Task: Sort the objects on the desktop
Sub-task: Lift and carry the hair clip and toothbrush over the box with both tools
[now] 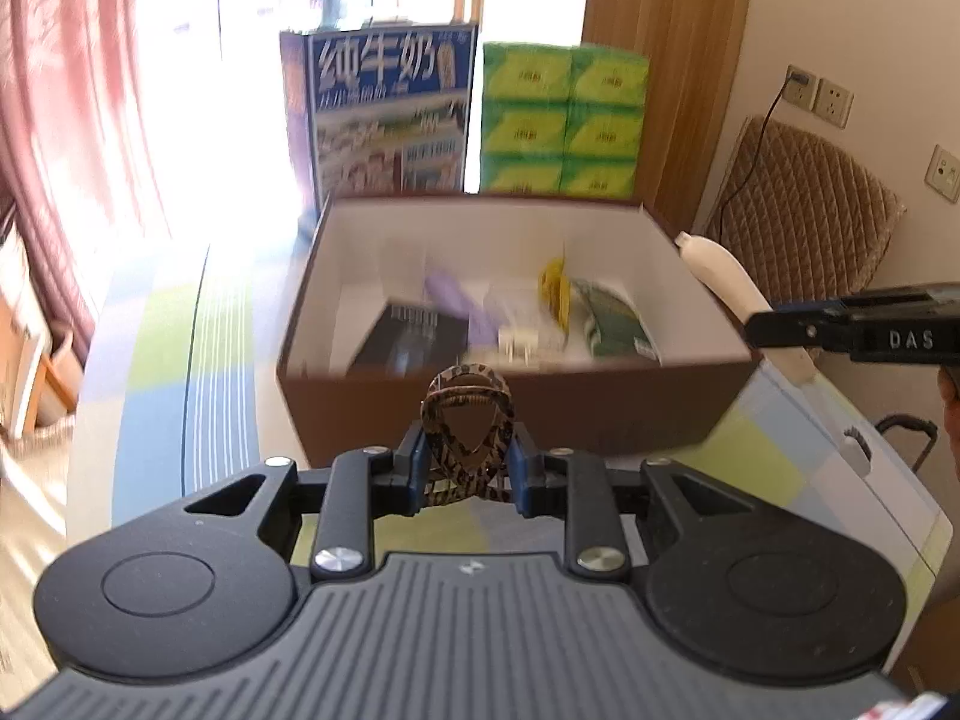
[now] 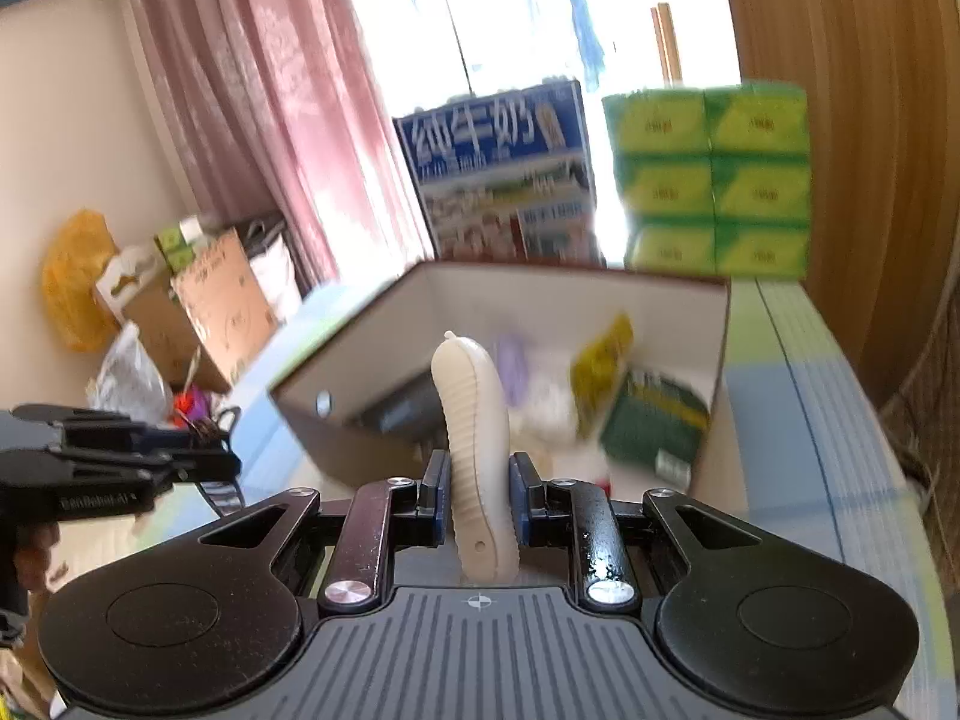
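While both tools hang near the open brown cardboard box, we see our left gripper clamped on a tortoiseshell plastic hair claw, just short of the box's near wall. Inside lie a black booklet, a purple item, a yellow packet and a green packet, all blurred. Right gripper pinches a cream ribbed plastic handle, upright before the box.

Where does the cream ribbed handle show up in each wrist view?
Left wrist view: cream handle at the right edge, clamped in the right tool, beside the brown box.
Right wrist view: centre bottom, upright in the right tool, before the box.
Shared landmark: green tissue packs behind the box.
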Available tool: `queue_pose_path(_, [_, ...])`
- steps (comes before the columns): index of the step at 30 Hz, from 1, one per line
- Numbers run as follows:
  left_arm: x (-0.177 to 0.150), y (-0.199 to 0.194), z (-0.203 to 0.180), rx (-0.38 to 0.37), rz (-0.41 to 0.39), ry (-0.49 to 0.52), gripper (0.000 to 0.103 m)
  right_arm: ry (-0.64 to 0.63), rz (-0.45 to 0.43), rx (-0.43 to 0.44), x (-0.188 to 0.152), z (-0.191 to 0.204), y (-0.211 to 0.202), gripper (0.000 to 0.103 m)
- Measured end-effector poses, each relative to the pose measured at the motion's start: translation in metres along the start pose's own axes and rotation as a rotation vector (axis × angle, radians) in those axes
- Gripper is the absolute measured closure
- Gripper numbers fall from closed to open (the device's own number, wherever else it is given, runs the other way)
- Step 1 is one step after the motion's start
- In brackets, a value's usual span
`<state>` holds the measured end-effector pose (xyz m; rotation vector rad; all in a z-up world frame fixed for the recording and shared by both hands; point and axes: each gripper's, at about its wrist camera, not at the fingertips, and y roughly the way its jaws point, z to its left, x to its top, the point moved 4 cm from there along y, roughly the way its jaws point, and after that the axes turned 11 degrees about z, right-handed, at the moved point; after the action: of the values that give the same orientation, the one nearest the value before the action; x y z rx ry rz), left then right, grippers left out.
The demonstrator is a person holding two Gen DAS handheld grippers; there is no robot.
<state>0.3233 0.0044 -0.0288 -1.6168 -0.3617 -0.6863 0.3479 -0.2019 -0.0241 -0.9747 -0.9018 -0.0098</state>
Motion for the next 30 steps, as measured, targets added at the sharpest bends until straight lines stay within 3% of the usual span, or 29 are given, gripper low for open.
queue_pose_path(9, [0.071,0.023,0.007,-0.003,-0.06,0.024,0.081,-0.001,-0.082,0.021,0.074,-0.012,0.02,0.086])
queue_pose_path(15, [0.102,0.056,0.003,-0.016,-0.037,0.041,0.081,0.02,-0.069,0.005,0.102,-0.03,0.052,0.086])
queue_pose_path(23, [0.109,0.11,-0.001,-0.03,0.059,0.04,0.081,0.025,0.01,-0.024,0.094,-0.052,0.099,0.085])
queue_pose_path(30, [0.094,0.143,-0.008,-0.048,0.154,0.035,0.081,0.004,0.079,-0.03,0.077,-0.06,0.123,0.085])
